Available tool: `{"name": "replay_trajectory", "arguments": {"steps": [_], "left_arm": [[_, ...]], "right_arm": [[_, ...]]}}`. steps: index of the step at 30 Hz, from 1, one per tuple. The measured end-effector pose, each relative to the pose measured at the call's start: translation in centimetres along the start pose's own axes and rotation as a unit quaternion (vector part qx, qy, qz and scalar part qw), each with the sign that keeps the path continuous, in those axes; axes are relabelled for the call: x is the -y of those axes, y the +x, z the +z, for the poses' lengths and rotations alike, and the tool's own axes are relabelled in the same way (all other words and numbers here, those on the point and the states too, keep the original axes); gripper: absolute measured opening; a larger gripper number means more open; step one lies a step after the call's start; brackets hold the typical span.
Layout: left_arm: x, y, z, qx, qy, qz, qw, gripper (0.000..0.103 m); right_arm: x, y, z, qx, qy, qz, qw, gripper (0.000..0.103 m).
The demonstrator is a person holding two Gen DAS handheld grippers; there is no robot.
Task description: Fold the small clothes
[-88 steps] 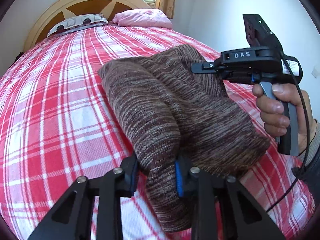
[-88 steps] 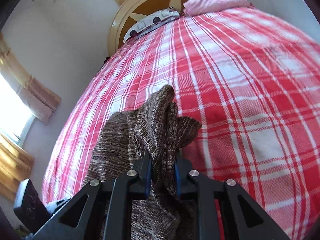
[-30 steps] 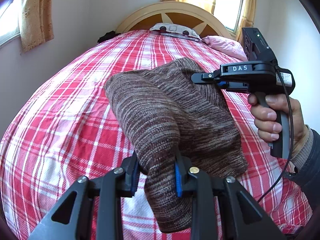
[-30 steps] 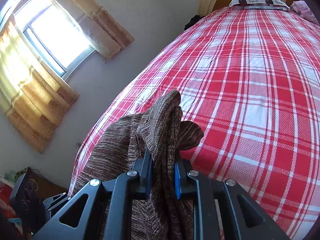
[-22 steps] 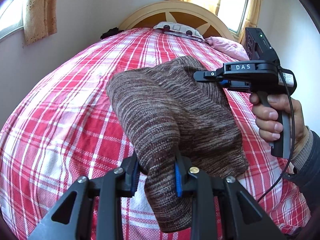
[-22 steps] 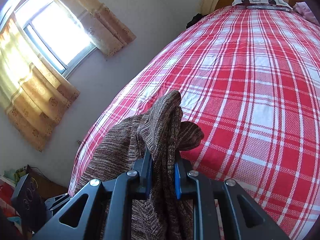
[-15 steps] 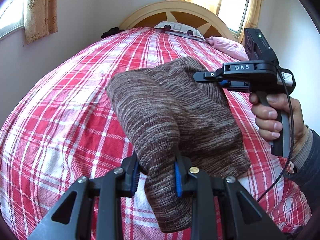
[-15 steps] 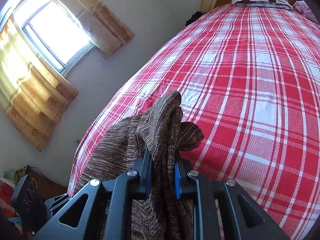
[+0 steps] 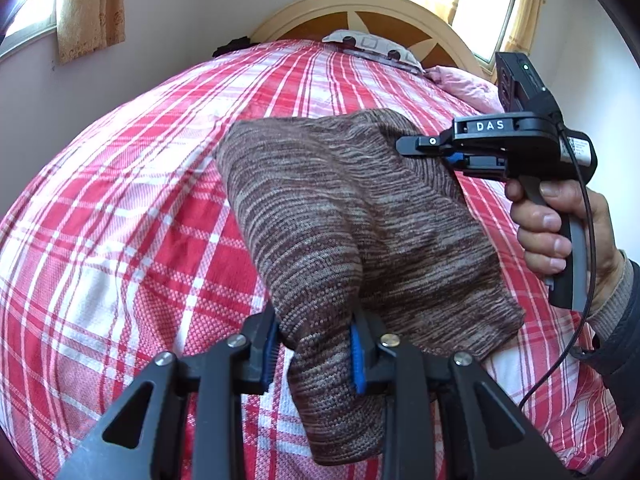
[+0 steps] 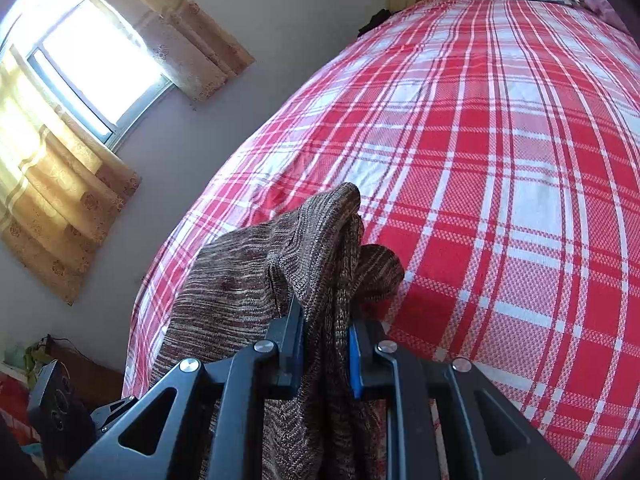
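Observation:
A brown striped knit garment (image 9: 344, 216) hangs folded in the air above the bed, held at two points. My left gripper (image 9: 314, 354) is shut on its near edge, with a flap hanging below the jaws. My right gripper (image 9: 424, 152) is shut on the far upper corner, gripped by a hand at the right. In the right wrist view the right gripper (image 10: 326, 350) pinches a bunched fold of the garment (image 10: 248, 292), which drapes down to the left. The left gripper's body (image 10: 60, 404) shows at the bottom left.
The bed (image 9: 120, 200) with a red and white plaid cover fills both views. A wooden headboard (image 9: 360, 12), a patterned pillow (image 9: 368, 46) and a pink pillow (image 9: 460, 82) lie at the far end. A curtained window (image 10: 80, 80) and a wall stand on the left.
Both grippers keep their hold on the garment. Since 2.9 s ago they have swung together toward the left side of the bed; in the last half second little has moved.

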State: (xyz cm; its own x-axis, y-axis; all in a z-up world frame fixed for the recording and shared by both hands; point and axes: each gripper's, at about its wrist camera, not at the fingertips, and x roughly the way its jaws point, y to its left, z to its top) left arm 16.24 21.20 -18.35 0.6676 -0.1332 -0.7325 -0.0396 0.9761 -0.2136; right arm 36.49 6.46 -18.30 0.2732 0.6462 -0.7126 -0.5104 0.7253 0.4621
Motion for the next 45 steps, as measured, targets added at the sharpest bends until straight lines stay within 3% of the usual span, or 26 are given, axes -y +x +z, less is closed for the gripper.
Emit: {"name": "replay_trajectory", "arguments": {"steps": [6, 11, 12, 14, 19, 20, 21, 22, 24, 29, 34, 38, 45], "left_arm": [[-0.4, 1.0, -0.6, -0.006, -0.008, 0.015, 0.9998, 0.047], [0.0, 0.8, -1.1, -0.002, -0.003, 0.020, 0.9998, 0.053], [0.2, 0.6, -1.6, 0.000, 0.002, 0.027, 0.9996, 0.059], [0.5, 0.4, -2.0, 0.004, 0.015, 0.041, 0.9990, 0.060], [0.0, -0.3, -2.5, 0.004, 0.016, 0.042, 0.9990, 0.062], [0.0, -0.3, -2.6, 0.004, 0.014, 0.043, 0.9989, 0.063], [0.0, -0.3, -2.6, 0.005, 0.013, 0.046, 0.9989, 0.064], [0.0, -0.3, -2.6, 0.004, 0.012, 0.046, 0.9988, 0.064], [0.4, -0.2, -2.7, 0.001, 0.017, 0.048, 0.9987, 0.065], [1.0, -0.4, -3.0, 0.001, 0.031, 0.068, 0.9972, 0.076], [0.4, -0.6, -3.8, -0.002, 0.029, 0.074, 0.9969, 0.094], [0.0, -0.4, -4.1, 0.001, 0.020, 0.070, 0.9974, 0.098], [0.8, -1.1, -4.5, 0.004, 0.022, 0.085, 0.9961, 0.099]], "right_arm": [[0.4, -1.6, -1.5, 0.009, -0.027, -0.049, 0.998, 0.026], [-2.7, -6.2, -4.5, 0.025, -0.100, -0.020, 0.995, 0.026], [-3.7, -6.7, -5.4, 0.021, -0.120, -0.023, 0.992, 0.027], [-5.4, -7.0, -7.6, 0.001, -0.158, -0.046, 0.986, 0.029], [-5.3, -7.3, -13.1, -0.044, -0.173, -0.099, 0.979, 0.029], [-4.8, -7.0, -13.9, -0.060, -0.171, -0.108, 0.978, 0.028], [-4.5, -6.8, -14.4, -0.066, -0.169, -0.112, 0.977, 0.016], [-4.1, -6.7, -15.1, -0.069, -0.169, -0.115, 0.977, 0.013], [-3.9, -7.1, -15.3, -0.063, -0.165, -0.113, 0.978, 0.006], [-3.9, -8.8, -15.3, -0.053, -0.158, -0.114, 0.979, 0.005], [-4.6, -9.2, -15.8, -0.043, -0.170, -0.150, 0.973, 0.005], [-3.3, -7.3, -16.3, -0.049, -0.174, -0.178, 0.967, 0.004], [-2.5, -8.2, -16.3, -0.034, -0.138, -0.171, 0.975, 0.008]]}}
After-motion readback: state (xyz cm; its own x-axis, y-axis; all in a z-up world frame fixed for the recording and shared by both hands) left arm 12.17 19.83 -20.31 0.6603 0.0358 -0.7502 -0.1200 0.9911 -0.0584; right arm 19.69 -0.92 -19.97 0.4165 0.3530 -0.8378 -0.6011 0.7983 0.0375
